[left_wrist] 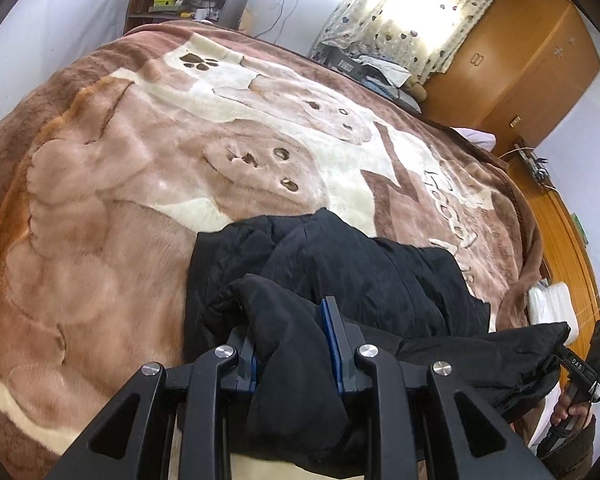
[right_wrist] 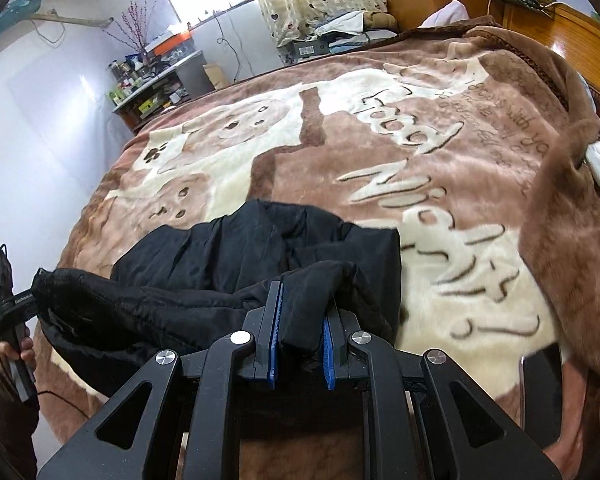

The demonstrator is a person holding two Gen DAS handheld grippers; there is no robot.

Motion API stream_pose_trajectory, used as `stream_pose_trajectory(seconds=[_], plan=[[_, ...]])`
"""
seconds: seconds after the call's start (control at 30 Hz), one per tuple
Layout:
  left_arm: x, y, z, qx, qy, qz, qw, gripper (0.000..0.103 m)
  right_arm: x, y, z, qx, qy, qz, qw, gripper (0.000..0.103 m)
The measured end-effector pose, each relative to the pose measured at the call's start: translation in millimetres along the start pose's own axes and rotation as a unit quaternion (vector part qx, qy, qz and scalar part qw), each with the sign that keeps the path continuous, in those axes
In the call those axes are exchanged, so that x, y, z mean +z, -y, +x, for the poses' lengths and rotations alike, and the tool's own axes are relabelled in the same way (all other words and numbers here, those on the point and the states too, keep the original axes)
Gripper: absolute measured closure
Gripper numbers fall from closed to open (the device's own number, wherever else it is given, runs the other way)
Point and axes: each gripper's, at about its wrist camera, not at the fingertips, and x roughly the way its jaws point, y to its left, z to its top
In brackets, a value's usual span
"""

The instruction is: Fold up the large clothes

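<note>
A black padded jacket (left_wrist: 364,276) lies on the near part of a bed; it also shows in the right wrist view (right_wrist: 236,256). My left gripper (left_wrist: 290,336) is shut on a thick bunch of the jacket's near edge, held between its blue pads. My right gripper (right_wrist: 300,320) is shut on another bunch of the same edge. The fabric stretches between the two grippers, lifted off the bed. The right gripper shows at the right edge of the left wrist view (left_wrist: 572,364), and the left gripper at the left edge of the right wrist view (right_wrist: 16,304).
A brown and cream bear-print blanket (left_wrist: 180,168) covers the bed, also in the right wrist view (right_wrist: 380,152). A cluttered shelf (left_wrist: 180,0) stands beyond the far end. A wooden wardrobe (left_wrist: 520,60) and clothes pile (left_wrist: 372,68) are at the far right. A wooden headboard (right_wrist: 572,28) runs at the right.
</note>
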Motion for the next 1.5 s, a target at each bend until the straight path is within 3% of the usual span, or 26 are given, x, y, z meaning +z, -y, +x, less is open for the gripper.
stream_pose_trajectory(seconds=[0.3,0.57,0.87,1.0,1.13,1.23,1.33,1.37,1.43,1.5], plan=[[39.2,2.0,50.0,0.008,-0.020,-0.022,0.9995,0.077,28.8,14.6,44.7,-0.008,-0.027,0.021,0.999,0.086],[51.1,-6.9,98.5,0.023,-0.046,-0.050,0.9974,0.075,43.5,31.6,96.0,-0.005,-0.059,0.077,0.995,0.085],[58.1,-23.5,116.1,-0.008,-0.063,-0.096,0.9933,0.073,49.7,41.5,117.1,0.009,-0.071,0.128,0.989,0.082],[57.6,-33.4,103.2,-0.043,-0.050,-0.134,0.9888,0.064,46.6,48.5,119.6,0.025,-0.065,0.167,0.983,0.080],[52.7,-34.2,73.7,-0.060,-0.019,-0.124,0.9903,0.052,45.1,50.8,124.1,0.029,-0.062,0.188,0.980,0.077],[48.2,-36.1,43.8,-0.061,0.025,-0.123,0.9902,0.042,47.1,49.0,128.5,0.020,-0.065,0.199,0.978,0.076],[46.2,-32.0,-0.6,-0.022,0.106,-0.088,0.9902,0.037,49.2,48.7,131.8,0.015,-0.068,0.215,0.974,0.070],[44.4,-30.0,-12.1,-0.025,0.115,-0.084,0.9896,0.034,50.3,47.2,132.1,0.011,-0.068,0.213,0.975,0.068],[40.0,-20.0,-19.2,-0.028,0.100,-0.065,0.9924,0.029,51.5,40.6,132.6,-0.005,-0.068,0.201,0.977,0.067],[30.7,5.8,-17.3,-0.016,0.077,-0.006,0.9969,0.029,52.3,32.7,132.6,-0.026,-0.066,0.182,0.981,0.067]])
